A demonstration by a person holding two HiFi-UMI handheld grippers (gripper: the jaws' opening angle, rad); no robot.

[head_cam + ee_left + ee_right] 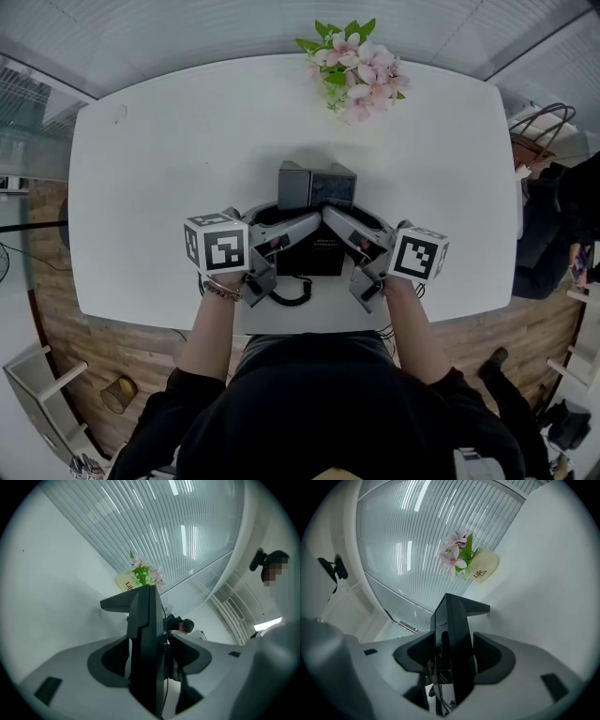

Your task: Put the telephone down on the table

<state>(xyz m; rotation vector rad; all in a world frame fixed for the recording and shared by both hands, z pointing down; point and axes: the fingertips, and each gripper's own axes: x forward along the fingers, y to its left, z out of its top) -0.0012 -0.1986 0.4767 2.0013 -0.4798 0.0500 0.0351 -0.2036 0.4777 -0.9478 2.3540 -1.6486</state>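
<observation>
Telephone (pixel 317 258): on the table (pixel 159 159), at the middle of the near edge, raised screen toward the far edge. It appears to rest there under its own weight.

Left gripper (pixel 150 658): jaws wide, straddling the telephone's left side. A thin gap shows beside each pad, so there is no grip.

Right gripper (pixel 453 657): jaws wide on the opposite side. The pads sit very close but appear clear.

Risks:
- A pad may catch the screen edge on withdrawal and drag or tip the telephone toward the near edge, which is close.
- The coiled cord (pixel 295 295) lies just beside the left gripper, at the near edge, and could snag and pull the set with it.

Pose: both forearms reach over the near edge. The grippers angle inward, tipped slightly downward, and meet at the telephone. The flowers (pixel 356 70) at the far edge are well apart.
</observation>
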